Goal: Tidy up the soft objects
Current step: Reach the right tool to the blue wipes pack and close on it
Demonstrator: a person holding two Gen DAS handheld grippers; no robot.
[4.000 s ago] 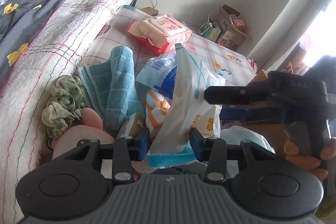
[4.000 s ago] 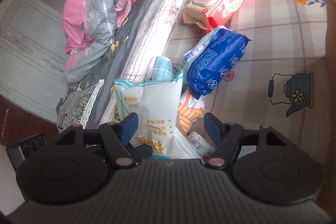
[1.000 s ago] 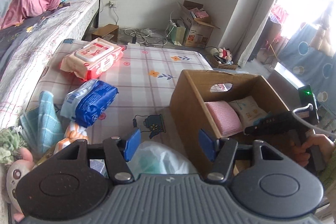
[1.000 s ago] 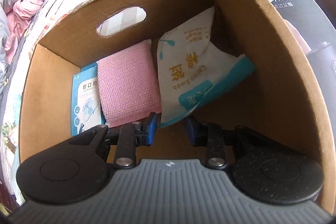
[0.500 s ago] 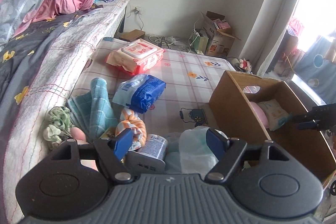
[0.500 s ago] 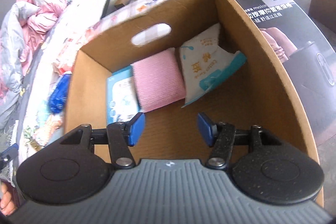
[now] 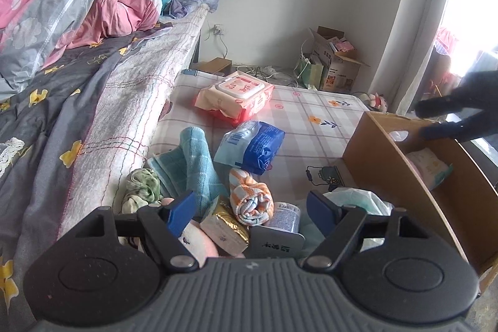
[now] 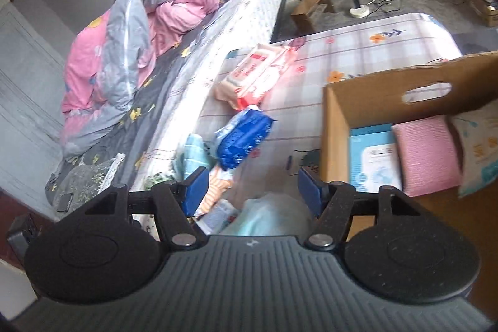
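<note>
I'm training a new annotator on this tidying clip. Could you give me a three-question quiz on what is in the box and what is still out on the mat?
1. True or false: the pink pad lies inside the cardboard box.
2. Which item lies on the mat nearest the red wipes pack? A: blue packet; B: orange striped towel; C: green scrunchie.
3. Fill in: the left gripper is ____ and holds nothing.

Key: 1 true; 2 A; 3 open.
</note>
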